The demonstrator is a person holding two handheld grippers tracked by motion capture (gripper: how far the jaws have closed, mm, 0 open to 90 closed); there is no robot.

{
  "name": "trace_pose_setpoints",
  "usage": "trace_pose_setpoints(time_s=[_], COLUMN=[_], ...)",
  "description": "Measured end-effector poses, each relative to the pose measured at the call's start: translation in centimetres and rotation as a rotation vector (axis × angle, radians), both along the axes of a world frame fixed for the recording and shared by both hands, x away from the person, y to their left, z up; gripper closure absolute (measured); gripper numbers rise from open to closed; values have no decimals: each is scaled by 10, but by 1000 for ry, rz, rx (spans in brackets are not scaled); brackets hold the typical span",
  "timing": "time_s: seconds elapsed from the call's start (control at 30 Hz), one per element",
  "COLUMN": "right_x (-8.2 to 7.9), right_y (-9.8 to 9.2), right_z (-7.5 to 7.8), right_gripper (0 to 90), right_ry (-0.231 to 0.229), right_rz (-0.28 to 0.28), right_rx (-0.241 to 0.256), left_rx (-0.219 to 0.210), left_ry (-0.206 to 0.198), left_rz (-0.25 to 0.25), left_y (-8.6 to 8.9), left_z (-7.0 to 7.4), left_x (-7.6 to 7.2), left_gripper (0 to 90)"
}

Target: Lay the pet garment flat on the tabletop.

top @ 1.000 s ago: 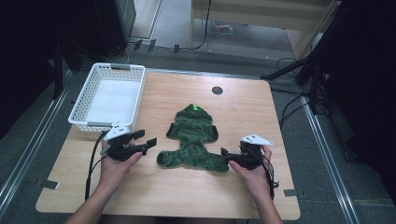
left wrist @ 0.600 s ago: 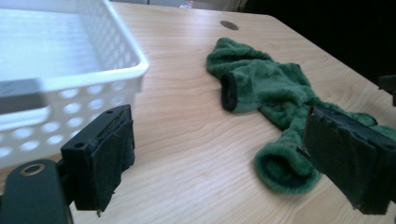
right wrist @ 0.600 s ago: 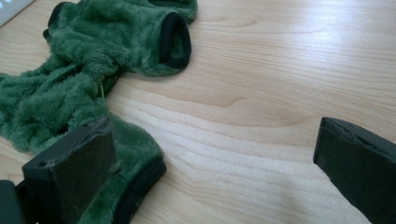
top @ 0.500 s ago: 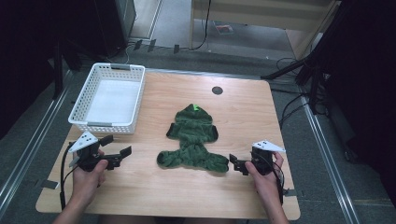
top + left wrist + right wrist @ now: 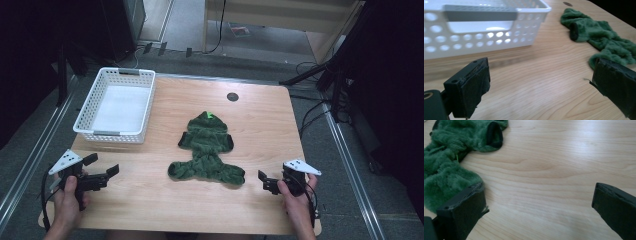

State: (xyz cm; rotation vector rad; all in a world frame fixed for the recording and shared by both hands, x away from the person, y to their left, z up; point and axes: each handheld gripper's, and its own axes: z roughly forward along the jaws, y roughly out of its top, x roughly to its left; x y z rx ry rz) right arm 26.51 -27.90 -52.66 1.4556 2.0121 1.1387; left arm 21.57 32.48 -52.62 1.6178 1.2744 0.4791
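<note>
Left gripper [image 5: 102, 170] low in the lower left of the high view, gripped in a hand [image 5: 67, 197], jaws spread wide and holding nothing. Right gripper [image 5: 264, 181] down at lower right, in the other hand [image 5: 296, 200], jaws likewise apart and empty, hanging over bare wood.

Green fleece garment [image 5: 207, 150] flat in the middle of the frame between the two, well clear of the left gripper, much nearer the right one, its bottom hem spread just left of those right jaws without touching them. Hood end pointing up the frame, a bright green tab at its tip.

In the left gripper view, wide gap between the two black pads, bare tabletop beneath, the garment [image 5: 604, 40] off at upper right behind the right-hand pad. In the right gripper view, fuzzy green pile [image 5: 451, 165] bunched along the left edge, running behind the left-hand pad, a dark-lined sleeve opening at the top.

White perforated basket [image 5: 145, 107] at upper left of the high view, nothing inside, sitting up-frame of the left gripper. Basket wall [image 5: 479, 37] across the top of the left gripper view. Wooden table [image 5: 260, 125] under all of it, a small dark round hole [image 5: 232, 96] near its far edge. Nothing between either gripper and the garment.
</note>
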Motion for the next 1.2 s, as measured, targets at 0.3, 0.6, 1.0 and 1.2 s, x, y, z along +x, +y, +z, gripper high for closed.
trace_pose_setpoints(time_s=[0.3,0.6,1.0,1.2], right_x=[-13,-27,-34,-34], right_y=[-32,-52,-55,-53], right_z=[-12,-18,-22,-22], right_gripper=[0,0,0,0], right_ry=[14,23,6,11], right_rz=[-64,-88,-99,-98], right_rx=[12,5,9,1], left_rx=[22,76,62,75], left_ry=[14,25,12,15], left_rz=[63,88,77,74], left_y=[29,48,51,50], left_z=[-9,-19,-25,-26], left_x=[-11,-22,-25,-24], left_gripper=[17,17,17,17])
